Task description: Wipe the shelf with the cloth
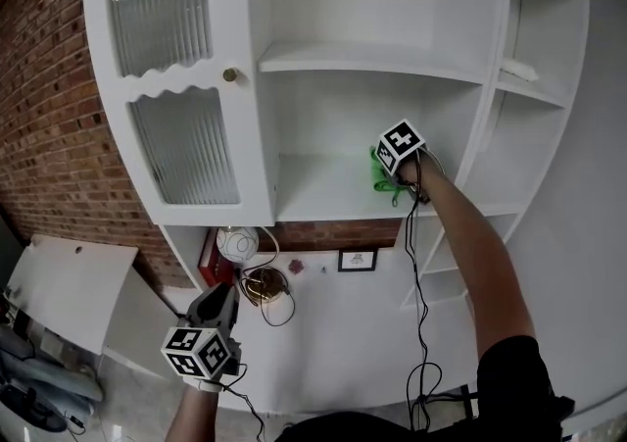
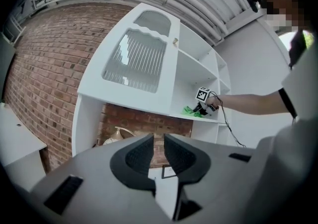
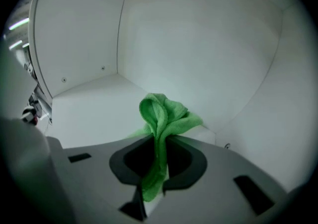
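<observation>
White cabinet [image 1: 176, 87], brick wall [image 1: 44, 136] behind. Your right gripper [image 3: 158, 154] is clamped on the green cloth [image 3: 166, 116] at the middle shelf's [image 1: 313, 197] right end. Cloth's soft, light, floppy; hold the bunched middle, I'd say. Left gripper [image 2: 158, 153] hangs low, jaws nearly together, empty.

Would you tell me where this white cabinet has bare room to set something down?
The middle white shelf is bare from the ribbed-glass door across to the crumpled green cloth, which the right gripper pinches near the shelf's right end. The upper shelf looks empty too. Below it is crowded: a round white ornament, a small framed picture.
</observation>
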{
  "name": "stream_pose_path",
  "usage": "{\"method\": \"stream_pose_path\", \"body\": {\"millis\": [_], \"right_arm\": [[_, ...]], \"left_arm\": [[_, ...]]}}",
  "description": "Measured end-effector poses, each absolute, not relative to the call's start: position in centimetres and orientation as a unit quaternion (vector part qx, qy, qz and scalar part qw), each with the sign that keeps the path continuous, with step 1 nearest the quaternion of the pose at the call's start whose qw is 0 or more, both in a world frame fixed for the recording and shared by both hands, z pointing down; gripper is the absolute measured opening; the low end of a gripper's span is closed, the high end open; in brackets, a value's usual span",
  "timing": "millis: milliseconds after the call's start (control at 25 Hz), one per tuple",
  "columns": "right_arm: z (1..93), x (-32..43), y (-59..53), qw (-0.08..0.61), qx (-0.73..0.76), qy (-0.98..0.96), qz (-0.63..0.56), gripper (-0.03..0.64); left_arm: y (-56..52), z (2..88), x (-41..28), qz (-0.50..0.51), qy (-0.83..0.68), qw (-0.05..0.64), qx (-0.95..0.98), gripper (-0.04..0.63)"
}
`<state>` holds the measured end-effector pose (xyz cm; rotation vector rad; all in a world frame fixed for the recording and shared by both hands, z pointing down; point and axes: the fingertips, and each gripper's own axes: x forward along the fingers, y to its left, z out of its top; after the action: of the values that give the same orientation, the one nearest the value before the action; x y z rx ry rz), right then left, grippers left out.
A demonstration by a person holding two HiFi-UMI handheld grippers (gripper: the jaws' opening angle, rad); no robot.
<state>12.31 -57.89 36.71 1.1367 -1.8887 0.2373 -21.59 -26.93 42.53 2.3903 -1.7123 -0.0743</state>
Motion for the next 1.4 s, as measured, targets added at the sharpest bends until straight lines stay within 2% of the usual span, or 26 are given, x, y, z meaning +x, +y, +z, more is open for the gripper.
{"method": "stream_pose_path", "body": {"millis": [280, 600, 760, 840, 960, 1080, 1240, 1400], "right_arm": [[37.1, 15.5, -57.6, 0.620, 0.469, -0.628, -0.042, 0.044], [37.2, 19.9, -57.6, 0.736, 0.466, -0.481, -0.097, 0.043], [37.0, 21.5, -57.1, 0.802, 0.444, -0.365, -0.162, 0.043], [36.4, 21.8, -57.2, 0.813, 0.441, -0.325, -0.197, 0.043], [34.9, 20.0, -57.8, 0.769, 0.468, -0.372, -0.226, 0.043], [33.3, 15.4, -57.4, 0.679, 0.489, -0.506, -0.209, 0.043], [31.7, 6.6, -55.0, 0.504, 0.452, -0.729, -0.104, 0.043], [29.4, -1.7, -52.5, 0.337, 0.377, -0.863, 0.015, 0.043]], "left_arm": [[-26.7, 42.3, -22.1, -0.027, -0.583, 0.102, 0.806, 0.064], [-25.9, 42.9, -23.1, -0.034, -0.590, 0.114, 0.799, 0.064], [-25.6, 42.8, -23.4, -0.044, -0.594, 0.117, 0.794, 0.064], [-25.4, 42.8, -23.2, -0.044, -0.592, 0.116, 0.796, 0.064], [-25.3, 42.5, -22.8, -0.041, -0.590, 0.113, 0.799, 0.064], [-25.3, 42.6, -23.1, -0.045, -0.594, 0.118, 0.795, 0.064], [-24.8, 43.2, -23.2, -0.044, -0.598, 0.129, 0.790, 0.064], [-23.6, 42.7, -23.8, -0.040, -0.602, 0.122, 0.789, 0.064]]}}
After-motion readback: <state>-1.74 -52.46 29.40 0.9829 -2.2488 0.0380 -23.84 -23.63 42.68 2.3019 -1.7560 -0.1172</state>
